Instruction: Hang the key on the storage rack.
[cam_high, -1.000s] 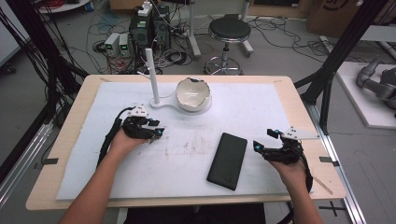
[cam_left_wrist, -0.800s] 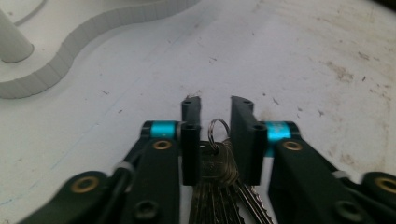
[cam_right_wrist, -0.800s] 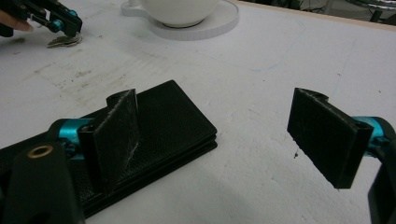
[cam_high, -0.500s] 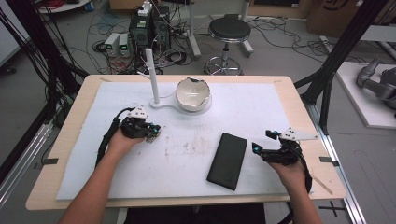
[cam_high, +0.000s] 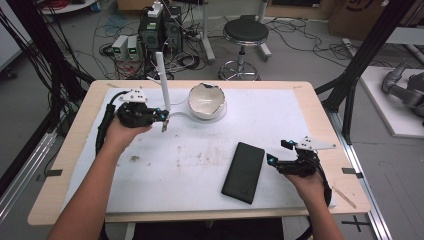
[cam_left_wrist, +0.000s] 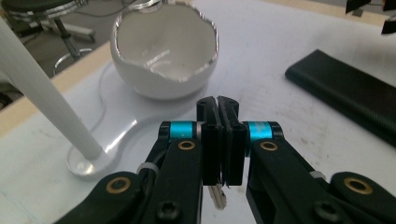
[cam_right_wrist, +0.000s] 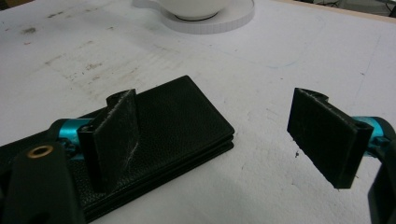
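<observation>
My left gripper (cam_high: 164, 118) is raised above the white mat, beside the white post. In the left gripper view its jaws (cam_left_wrist: 218, 100) are pressed together on a small silvery piece, like a key (cam_left_wrist: 217, 198), which hangs below the pads (cam_high: 163, 126). Just beyond it stands a white bowl with a jagged silver rim (cam_left_wrist: 163, 51) (cam_high: 206, 100). My right gripper (cam_high: 273, 161) rests low at the right, open, with nothing between its pads (cam_right_wrist: 215, 95). A black leather wallet (cam_high: 244, 171) (cam_right_wrist: 177, 116) lies flat just left of it.
A white post (cam_high: 162, 80) (cam_left_wrist: 42, 98) rises from a flat white base that also carries the bowl (cam_right_wrist: 210, 18). A white mat (cam_high: 200, 160) covers most of the wooden table (cam_high: 320, 105). A stool and cables stand on the floor beyond the far edge.
My left gripper has lifted off the mat toward the post, its jaws now shut with the small silvery piece hanging from them. The right gripper and the wallet have not moved.
</observation>
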